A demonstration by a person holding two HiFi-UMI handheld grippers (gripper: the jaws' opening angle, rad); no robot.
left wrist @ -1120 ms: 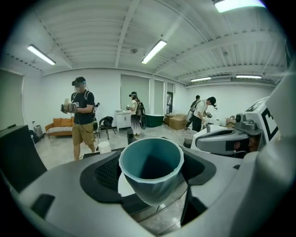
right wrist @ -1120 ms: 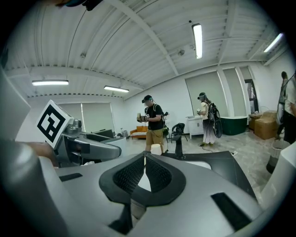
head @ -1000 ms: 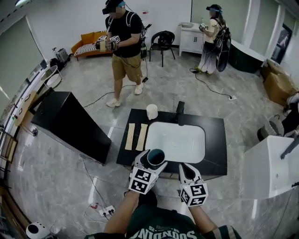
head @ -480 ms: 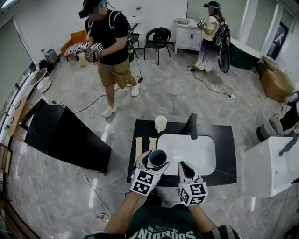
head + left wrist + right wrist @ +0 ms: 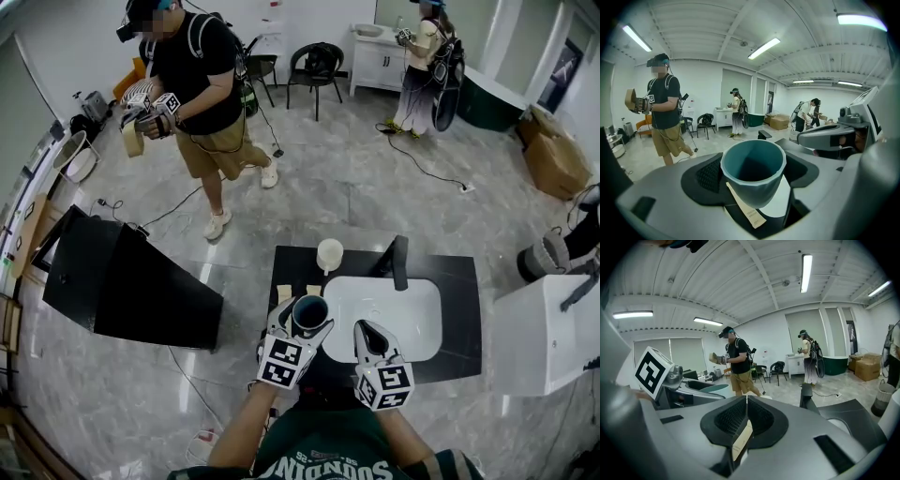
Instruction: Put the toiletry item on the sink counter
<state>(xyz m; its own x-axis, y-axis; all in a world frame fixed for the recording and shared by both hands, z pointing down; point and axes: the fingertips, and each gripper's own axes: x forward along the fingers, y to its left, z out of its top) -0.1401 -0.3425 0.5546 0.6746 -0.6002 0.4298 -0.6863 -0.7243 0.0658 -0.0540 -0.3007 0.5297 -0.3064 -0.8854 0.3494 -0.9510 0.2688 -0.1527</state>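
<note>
Left tongs clamp cup; right tongs shut, pinching thin packet. Counter just ahead. I judge carry step; next, lower cup onto it.

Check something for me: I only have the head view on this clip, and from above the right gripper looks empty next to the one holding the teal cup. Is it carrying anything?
Observer: Yes. The right gripper view shows the right gripper shut on a thin beige packet, pinched edge-on between its jaws.
Operator: And is there anything inside the cup?
Observer: Nothing that shows. The left gripper view looks straight into the teal cup held between the jaws of the left gripper, and its inside is bare.
</note>
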